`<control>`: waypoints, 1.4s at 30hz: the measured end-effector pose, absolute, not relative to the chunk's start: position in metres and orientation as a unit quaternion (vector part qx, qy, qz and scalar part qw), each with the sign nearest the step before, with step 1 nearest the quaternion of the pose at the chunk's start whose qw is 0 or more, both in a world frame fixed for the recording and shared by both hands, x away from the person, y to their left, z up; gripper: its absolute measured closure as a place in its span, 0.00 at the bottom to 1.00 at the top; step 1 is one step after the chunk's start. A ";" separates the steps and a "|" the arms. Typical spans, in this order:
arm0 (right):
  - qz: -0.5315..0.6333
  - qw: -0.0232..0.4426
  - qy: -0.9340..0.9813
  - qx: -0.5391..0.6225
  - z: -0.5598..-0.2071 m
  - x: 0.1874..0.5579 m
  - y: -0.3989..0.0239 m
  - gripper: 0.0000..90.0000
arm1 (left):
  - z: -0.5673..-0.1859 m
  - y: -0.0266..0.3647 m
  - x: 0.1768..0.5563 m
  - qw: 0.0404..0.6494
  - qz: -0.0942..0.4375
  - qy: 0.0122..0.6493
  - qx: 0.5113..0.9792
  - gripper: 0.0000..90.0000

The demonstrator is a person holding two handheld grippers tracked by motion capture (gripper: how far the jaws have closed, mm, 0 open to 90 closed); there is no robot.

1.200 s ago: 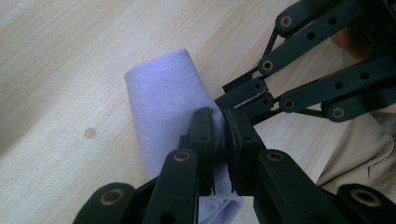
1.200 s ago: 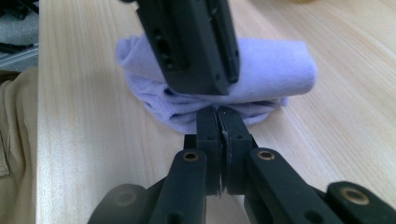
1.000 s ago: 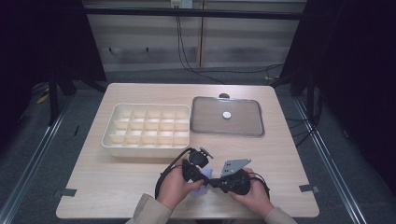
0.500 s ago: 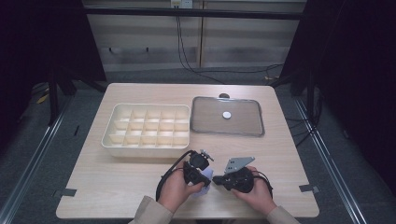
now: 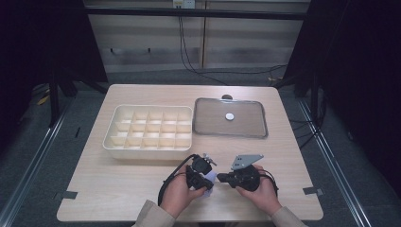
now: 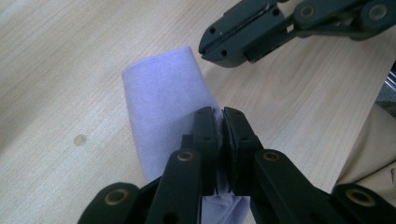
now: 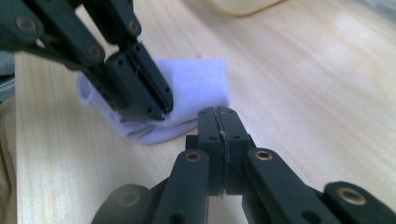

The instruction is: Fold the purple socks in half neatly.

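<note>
Cloth pinched by left tool (weave visible up close).

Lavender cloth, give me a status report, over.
Left gripper shut on lavender cloth, near table edge. Right gripper shut, empty, beside it. Nothing in the way.

Left gripper: we record matt black linkage arms with brass-coloured pivot rivets, small dark screws at the tips, flat black pads; a black cable loops from its body; a small knobbed metal fitting sits on top. Right gripper: we note the same black build and brass rivets; a grey three-cornered plate with holes stands above it. Sleeves: beige fabric at both wrists.
</note>
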State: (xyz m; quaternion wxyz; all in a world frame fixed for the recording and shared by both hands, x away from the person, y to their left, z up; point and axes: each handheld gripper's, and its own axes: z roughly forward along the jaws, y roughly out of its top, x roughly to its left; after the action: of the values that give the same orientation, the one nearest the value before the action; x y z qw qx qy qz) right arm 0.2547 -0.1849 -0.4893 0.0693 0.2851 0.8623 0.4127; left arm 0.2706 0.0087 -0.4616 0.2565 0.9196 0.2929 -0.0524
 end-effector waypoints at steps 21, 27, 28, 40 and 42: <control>0.436 0.074 0.852 0.282 -0.478 0.265 -0.168 1.00 | -0.462 0.011 0.269 0.265 -0.050 0.284 0.920 0.94; 0.411 0.077 0.865 0.275 -0.486 0.265 -0.160 1.00 | -0.462 0.010 0.268 0.264 -0.046 0.283 0.921 0.94; 0.413 0.072 0.865 0.277 -0.488 0.265 -0.160 1.00 | -0.462 0.010 0.268 0.264 -0.047 0.283 0.921 0.94; 0.407 0.055 0.870 0.274 -0.494 0.266 -0.158 1.00 | -0.459 0.013 0.267 0.267 -0.070 0.291 0.916 0.88; 0.405 0.054 0.872 0.271 -0.494 0.266 -0.158 1.00 | -0.457 0.014 0.268 0.265 -0.074 0.293 0.916 0.87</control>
State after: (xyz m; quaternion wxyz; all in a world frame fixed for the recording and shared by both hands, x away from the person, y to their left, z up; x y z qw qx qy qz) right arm 0.2660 -0.1578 -0.4945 0.0545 0.2709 0.8716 0.4050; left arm 0.2682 0.0142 -0.4573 0.2654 0.9156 0.2928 -0.0736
